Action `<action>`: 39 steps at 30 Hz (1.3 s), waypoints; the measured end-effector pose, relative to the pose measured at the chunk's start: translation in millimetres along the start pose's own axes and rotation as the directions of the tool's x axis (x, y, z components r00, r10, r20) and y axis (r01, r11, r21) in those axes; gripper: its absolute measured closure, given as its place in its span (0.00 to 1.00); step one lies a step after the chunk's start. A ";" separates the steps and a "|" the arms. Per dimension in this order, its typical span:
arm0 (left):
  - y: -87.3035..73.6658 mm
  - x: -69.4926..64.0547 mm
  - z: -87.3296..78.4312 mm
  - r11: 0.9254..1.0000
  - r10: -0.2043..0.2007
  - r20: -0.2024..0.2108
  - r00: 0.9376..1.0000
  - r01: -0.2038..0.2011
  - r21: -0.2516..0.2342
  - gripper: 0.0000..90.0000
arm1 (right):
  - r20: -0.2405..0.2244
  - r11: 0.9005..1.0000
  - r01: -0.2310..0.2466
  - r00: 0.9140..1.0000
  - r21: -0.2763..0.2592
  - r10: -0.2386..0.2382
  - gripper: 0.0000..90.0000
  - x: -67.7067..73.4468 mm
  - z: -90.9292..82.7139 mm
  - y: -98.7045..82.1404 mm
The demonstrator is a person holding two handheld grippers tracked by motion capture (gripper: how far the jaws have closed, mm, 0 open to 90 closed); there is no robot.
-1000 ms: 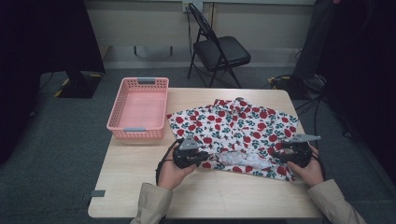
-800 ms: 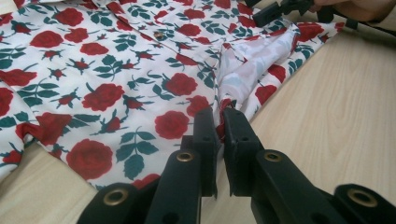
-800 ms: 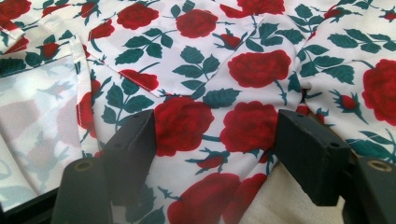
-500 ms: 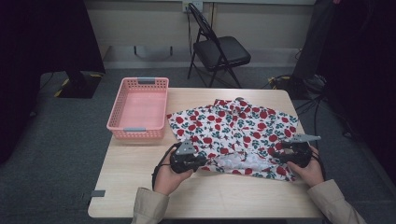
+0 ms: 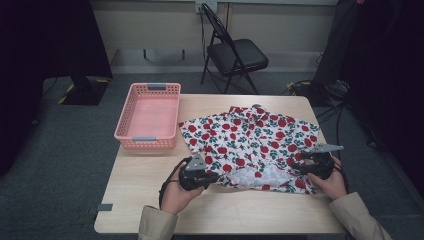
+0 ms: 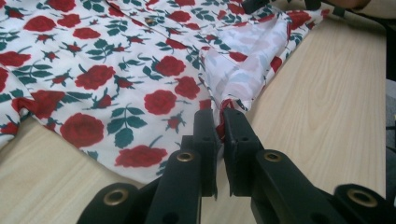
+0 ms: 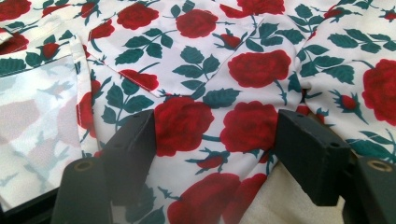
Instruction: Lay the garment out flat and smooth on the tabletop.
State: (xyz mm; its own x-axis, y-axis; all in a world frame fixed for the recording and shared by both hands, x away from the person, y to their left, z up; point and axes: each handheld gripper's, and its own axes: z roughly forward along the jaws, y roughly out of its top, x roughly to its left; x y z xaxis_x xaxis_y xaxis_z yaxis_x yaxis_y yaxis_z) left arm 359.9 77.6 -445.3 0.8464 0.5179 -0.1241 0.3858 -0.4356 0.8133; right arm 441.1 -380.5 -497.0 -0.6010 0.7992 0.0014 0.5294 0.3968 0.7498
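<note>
high view: rose-print shirt (image 5: 250,140) spread on the table (image 5: 150,200), right of the pink basket (image 5: 148,117); left gripper (image 5: 212,177) at its near hem, right gripper (image 5: 300,167) at its near right corner.
left gripper view: jaws clenched on a pinched fold of the shirt's hem (image 6: 223,114), pale underside turned up.
right gripper view: jaws spread wide, released, shirt cloth (image 7: 210,121) lying between them.

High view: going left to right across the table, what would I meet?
Pink basket → left hand-held gripper, shut on the shirt's hem → rose-print shirt → right hand-held gripper, jaws wide.
</note>
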 end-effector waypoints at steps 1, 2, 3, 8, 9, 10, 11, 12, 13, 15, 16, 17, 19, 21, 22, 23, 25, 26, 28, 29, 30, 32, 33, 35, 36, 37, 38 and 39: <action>-1.4 -1.4 -0.4 1.000 -0.001 0.001 1.000 0.001 0.003 0.94 | 0.000 1.000 0.000 1.000 0.000 0.000 0.33 0.0 0.0 0.0; -2.2 -2.1 -0.9 1.000 0.001 0.002 1.000 -0.001 0.008 0.94 | 0.000 1.000 0.000 1.000 0.000 0.000 0.33 0.0 0.0 0.0; -3.8 -3.7 -1.2 1.000 0.002 0.005 1.000 -0.002 0.014 0.94 | 0.000 1.000 0.000 1.000 0.000 0.000 0.33 0.0 0.0 0.0; -10.9 -8.9 -1.0 0.999 0.002 0.017 1.000 -0.002 0.036 0.94 | 0.000 1.000 0.000 1.000 0.000 0.000 0.33 0.0 0.0 0.0; -12.5 -9.5 -0.9 0.999 0.002 0.018 1.000 -0.003 0.043 0.94 | 0.000 1.000 0.000 1.000 0.000 0.000 0.33 0.0 0.0 0.0; -14.1 -9.9 -0.8 0.999 0.001 0.018 1.000 -0.002 0.048 0.94 | 0.000 1.000 -0.001 1.000 0.000 0.001 0.33 0.0 0.0 0.0; -15.7 -10.0 -0.6 0.999 -0.001 0.019 1.000 0.000 0.053 0.94 | 0.000 1.000 0.000 1.000 0.000 0.000 0.33 0.0 0.0 0.0; -17.1 -10.3 -0.4 0.998 -0.004 0.020 1.000 0.003 0.059 0.94 | 0.000 1.000 0.000 1.000 0.000 0.000 0.33 0.0 0.0 0.0; -18.1 -10.4 -0.3 0.998 -0.004 0.020 1.000 0.003 0.062 0.94 | 0.000 1.000 0.000 1.000 0.000 0.000 0.33 0.0 0.0 0.0; -20.3 -10.8 0.3 0.998 -0.011 0.025 1.000 0.010 0.068 0.94 | 0.000 1.000 0.000 1.000 0.000 0.000 0.33 0.1 0.0 0.0; -21.2 -11.2 0.6 0.997 -0.015 0.025 1.000 0.013 0.070 0.94 | 0.000 1.000 0.000 1.000 0.000 0.000 0.33 0.1 0.0 0.0; -22.1 -11.2 0.8 0.997 -0.017 0.024 1.000 0.016 0.076 0.94 | 0.000 1.000 0.000 1.000 0.000 0.000 0.33 0.0 0.0 0.0; -22.7 -11.1 0.5 0.997 -0.018 0.027 0.999 0.016 0.078 0.94 | 0.000 1.000 0.000 1.000 0.000 0.000 0.33 0.1 0.0 0.0; -22.4 -10.2 -0.1 0.997 -0.030 0.030 0.999 0.027 0.069 0.92 | -0.001 1.000 0.000 1.000 -0.001 0.000 0.33 0.1 0.0 0.0; -20.8 -8.7 -0.4 0.998 -0.043 0.031 0.999 0.042 0.052 0.87 | 0.000 1.000 0.000 1.000 0.000 0.000 0.33 0.1 0.0 0.0; -19.2 -7.8 0.2 0.998 -0.054 0.023 0.998 0.054 0.029 0.78 | 0.000 1.000 0.000 1.000 0.000 0.000 0.33 0.1 0.0 0.0; -12.8 -5.8 3.4 0.999 -0.038 -0.018 0.999 0.038 0.007 0.54 | -0.001 1.000 0.000 1.000 -0.001 0.000 0.33 0.1 0.0 -0.1; -12.8 -5.8 3.4 0.999 -0.038 -0.018 0.999 0.038 0.007 0.51 | -0.001 1.000 0.000 1.000 -0.001 0.000 0.33 0.1 0.0 -0.1; 1.7 -4.1 15.6 1.000 -0.012 -0.038 0.999 0.012 0.002 0.44 | -0.001 1.000 0.000 1.000 -0.001 0.000 0.32 0.1 0.0 -0.1; 8.3 -3.5 23.1 1.000 -0.016 -0.029 0.999 0.016 -0.001 0.42 | -0.001 1.000 0.000 1.000 -0.001 0.000 0.33 0.1 0.0 -0.1; 8.3 -3.5 23.1 1.000 -0.016 -0.029 0.999 0.016 -0.001 0.41 | -0.001 1.000 0.000 1.000 -0.001 0.000 0.33 0.1 0.0 -0.1; 17.0 -1.6 36.5 1.000 -0.013 -0.031 0.999 0.014 0.008 0.41 | -0.001 1.000 0.000 1.000 -0.001 0.000 0.33 0.1 0.0 -0.1; 21.7 1.2 51.2 1.000 -0.015 -0.032 0.999 0.016 0.024 0.41 | -0.001 1.000 0.000 1.000 -0.001 0.000 0.33 0.1 0.0 -0.1; 23.3 3.0 65.9 0.999 -0.023 -0.031 0.999 0.024 0.040 0.41 | -0.001 1.000 0.000 1.000 -0.001 0.000 0.33 0.1 0.0 -0.1; 23.3 3.0 65.9 0.999 -0.023 -0.031 0.999 0.024 0.040 0.41 | -0.001 1.000 0.000 1.000 -0.001 0.000 0.33 0.1 0.0 -0.1; 23.5 4.0 72.7 0.999 -0.021 -0.033 0.999 0.022 0.049 0.42 | -0.001 1.000 -0.001 1.000 -0.001 0.001 0.33 0.1 0.0 -0.1; 23.5 5.0 79.0 0.998 -0.026 -0.035 0.999 0.028 0.053 0.42 | -0.001 1.000 -0.001 1.000 -0.001 0.001 0.33 0.1 0.0 -0.1; 23.4 6.1 84.8 0.998 -0.026 -0.031 0.999 0.028 0.060 0.43 | -0.001 1.000 -0.001 1.000 -0.001 0.001 0.32 0.1 0.0 -0.1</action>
State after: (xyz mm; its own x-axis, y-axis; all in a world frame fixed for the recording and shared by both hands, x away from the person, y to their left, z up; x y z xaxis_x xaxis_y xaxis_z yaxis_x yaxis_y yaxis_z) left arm 405.2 8.1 -475.2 0.8242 0.5517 -0.1278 0.4307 -0.4642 0.7739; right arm 441.0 -380.5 -497.1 -0.6013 0.7990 0.0028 0.5296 0.3960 0.7502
